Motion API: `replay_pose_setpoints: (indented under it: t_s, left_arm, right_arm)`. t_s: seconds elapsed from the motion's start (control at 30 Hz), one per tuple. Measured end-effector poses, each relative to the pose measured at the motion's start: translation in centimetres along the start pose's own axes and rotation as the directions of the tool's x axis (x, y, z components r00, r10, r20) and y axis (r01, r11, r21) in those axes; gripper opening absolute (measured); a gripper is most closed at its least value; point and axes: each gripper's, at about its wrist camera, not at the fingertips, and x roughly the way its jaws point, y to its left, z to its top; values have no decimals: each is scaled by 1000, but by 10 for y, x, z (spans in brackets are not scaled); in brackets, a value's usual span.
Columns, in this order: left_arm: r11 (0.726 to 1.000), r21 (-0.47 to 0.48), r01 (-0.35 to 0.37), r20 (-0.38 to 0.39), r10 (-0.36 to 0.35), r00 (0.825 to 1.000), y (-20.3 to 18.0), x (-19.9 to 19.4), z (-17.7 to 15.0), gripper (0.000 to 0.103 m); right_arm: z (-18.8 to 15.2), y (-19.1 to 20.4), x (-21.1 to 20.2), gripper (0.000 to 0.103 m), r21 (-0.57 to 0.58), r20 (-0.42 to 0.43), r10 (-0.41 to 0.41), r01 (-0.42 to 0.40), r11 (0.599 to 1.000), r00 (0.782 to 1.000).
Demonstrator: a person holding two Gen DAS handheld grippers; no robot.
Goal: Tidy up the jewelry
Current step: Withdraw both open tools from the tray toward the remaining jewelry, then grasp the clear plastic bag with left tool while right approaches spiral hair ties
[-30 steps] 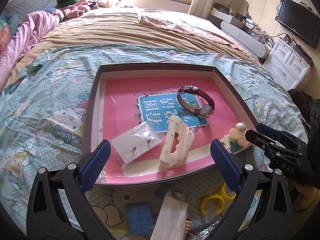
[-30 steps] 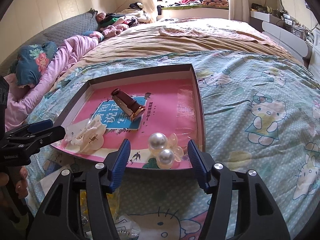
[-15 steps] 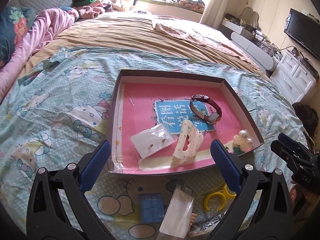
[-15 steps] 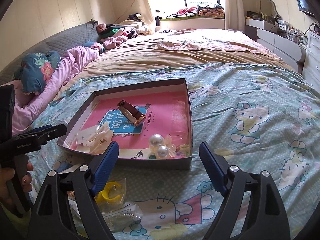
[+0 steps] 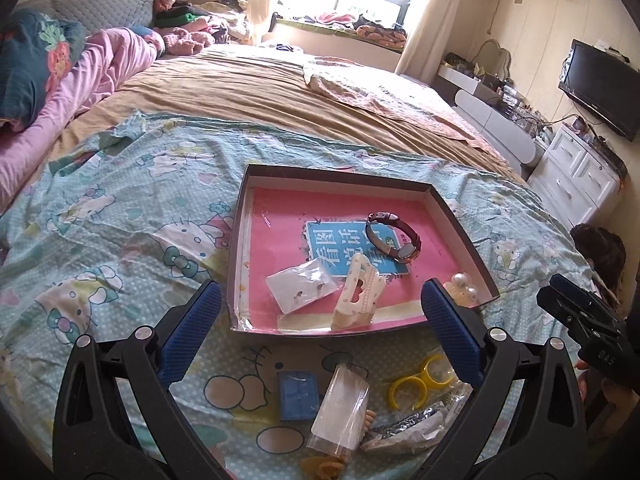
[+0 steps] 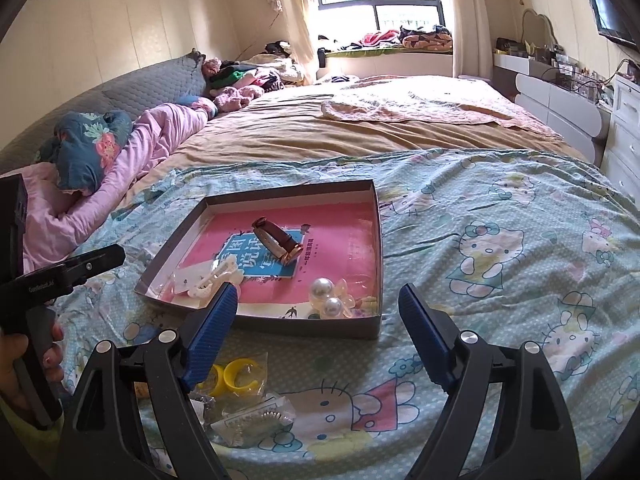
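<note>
our left gripper and right gripper both gape wide, holding nothing, just short of the tray; the watch lies inside it, ahead of both.

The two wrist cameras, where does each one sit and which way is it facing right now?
Left wrist: on the left gripper, facing across the bed at the shallow box; its open blue fingers frame it, right gripper at right edge.
Right wrist: on the right gripper, facing the box from its right; open fingers and the left hand show.
Shared: box, watch, pearl hair clip, yellow rings.
</note>
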Motion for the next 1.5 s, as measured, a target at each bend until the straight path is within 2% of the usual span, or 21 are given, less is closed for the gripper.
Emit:
replay_pose_setpoints:
  t_s: [0.67, 1.5]
  left_arm:
    - [1000, 13, 1, 34, -1, 999, 2, -40, -9, 93]
    - [998, 59, -39, -18, 40, 999, 1, -52, -39, 93]
  right_arm:
    - [0, 20, -31, 82, -50, 36, 31, -29, 998, 999]
    - [-31, 42, -34, 82, -137, -50, 77, -83, 987, 996]
